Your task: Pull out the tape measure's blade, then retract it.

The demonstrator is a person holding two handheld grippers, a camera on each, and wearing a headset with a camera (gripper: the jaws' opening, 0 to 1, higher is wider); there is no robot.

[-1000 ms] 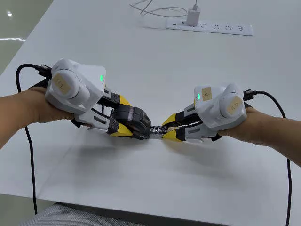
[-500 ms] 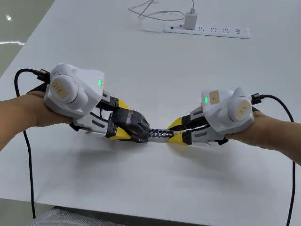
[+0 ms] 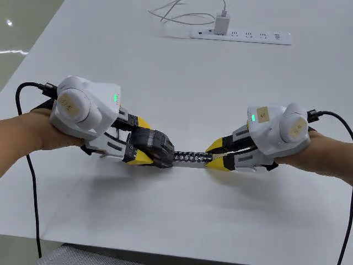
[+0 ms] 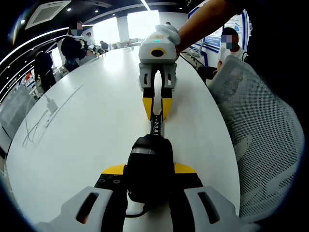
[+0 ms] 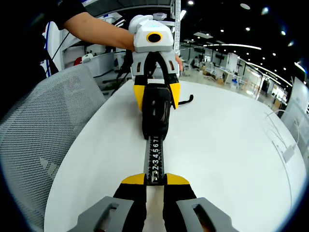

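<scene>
My left gripper (image 3: 144, 148) is shut on the black tape measure case (image 3: 154, 147), just above the white table. The case (image 4: 149, 166) sits between my yellow fingertips in the left gripper view. A short stretch of numbered blade (image 3: 192, 158) runs from the case to my right gripper (image 3: 216, 155), which is shut on the blade's end. In the right gripper view the blade (image 5: 155, 159) leads from my pads up to the case (image 5: 156, 112) and the left gripper (image 5: 155, 92). The right gripper (image 4: 156, 107) faces me in the left gripper view.
A white power strip (image 3: 241, 36) with a plugged charger (image 3: 222, 24) and white cable lies at the table's far edge. Black cables (image 3: 28, 149) trail from both grippers. A grey mesh chair (image 4: 260, 140) stands beside the table (image 3: 182, 77). People stand in the far background.
My right gripper has moved right, away from the case, drawing more of the blade out. The left gripper has stayed almost in place with the case.
</scene>
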